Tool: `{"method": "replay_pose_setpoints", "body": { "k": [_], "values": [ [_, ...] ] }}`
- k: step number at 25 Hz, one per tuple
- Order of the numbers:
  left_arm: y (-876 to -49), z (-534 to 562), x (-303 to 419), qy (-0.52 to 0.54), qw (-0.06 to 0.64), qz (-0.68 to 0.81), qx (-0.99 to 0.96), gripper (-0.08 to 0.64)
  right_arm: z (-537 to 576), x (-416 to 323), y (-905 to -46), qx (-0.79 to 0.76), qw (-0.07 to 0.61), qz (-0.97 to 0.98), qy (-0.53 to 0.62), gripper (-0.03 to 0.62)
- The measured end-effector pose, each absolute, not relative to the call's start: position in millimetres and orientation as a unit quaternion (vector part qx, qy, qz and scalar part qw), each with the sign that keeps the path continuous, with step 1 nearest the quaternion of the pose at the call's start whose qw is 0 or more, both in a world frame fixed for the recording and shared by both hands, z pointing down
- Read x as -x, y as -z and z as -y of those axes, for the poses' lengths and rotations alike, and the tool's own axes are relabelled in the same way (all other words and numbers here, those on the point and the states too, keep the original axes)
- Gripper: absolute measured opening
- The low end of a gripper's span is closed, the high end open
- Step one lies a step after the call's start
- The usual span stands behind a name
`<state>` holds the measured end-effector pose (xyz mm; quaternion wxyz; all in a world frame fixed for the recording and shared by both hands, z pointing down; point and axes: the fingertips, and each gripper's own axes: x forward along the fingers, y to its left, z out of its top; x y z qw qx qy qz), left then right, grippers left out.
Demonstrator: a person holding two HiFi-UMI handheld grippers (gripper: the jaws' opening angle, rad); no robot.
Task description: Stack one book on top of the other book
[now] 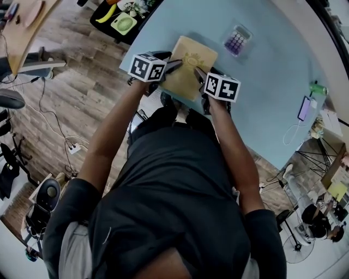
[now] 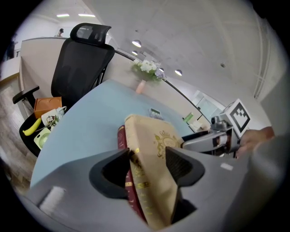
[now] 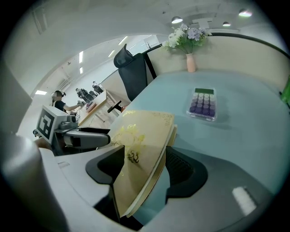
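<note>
At the far left of the head view a banana (image 1: 107, 13) lies on a dark seat beside the pale blue table (image 1: 262, 92). Next comes the left gripper (image 2: 147, 156), reaching in over the table's near edge. Its jaws are clamped on the tan book (image 2: 154, 140), one pad at the spine and the other on the gold-printed cover. A red book (image 2: 121, 136) sits right against the tan one, on its underside, with the two spines running side by side. From above only the tan cover shows. The right gripper (image 3: 142, 158) meets the same book from the other side. Its jaws are spread wide with the book's page edge between them, the left pad by the cover and the right pad standing a little clear, so it is not squeezing. Further right on the table sits a calculator (image 1: 236, 40) with purple keys, well apart from the books, and near the right edge lies a phone (image 1: 304, 108)
</note>
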<state>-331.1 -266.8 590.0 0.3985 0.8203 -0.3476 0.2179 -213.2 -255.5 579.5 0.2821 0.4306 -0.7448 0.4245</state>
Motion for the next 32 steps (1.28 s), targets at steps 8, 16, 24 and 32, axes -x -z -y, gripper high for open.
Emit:
{"method": "replay_pose_setpoints", "body": {
  "k": [8,16,24,32],
  "values": [
    [-554,277,337,-0.191,0.37,0.354,-0.837,0.295,263,213,-556,-0.437,0.269,0.755,-0.409,0.282],
    [-493,287,350,-0.152,0.322,0.369,-0.859,0.295,276,219,-500,-0.423,0.189,0.791,-0.4,0.281],
    [-411,283,376,-0.093,0.256,0.393,-0.878,0.293,288,231,-389,-0.399,0.08,0.85,-0.335,0.25],
    [-333,260,397,-0.05,0.183,0.414,-0.89,0.274,272,248,-271,-0.338,0.019,0.917,-0.212,0.151]
  ]
}}
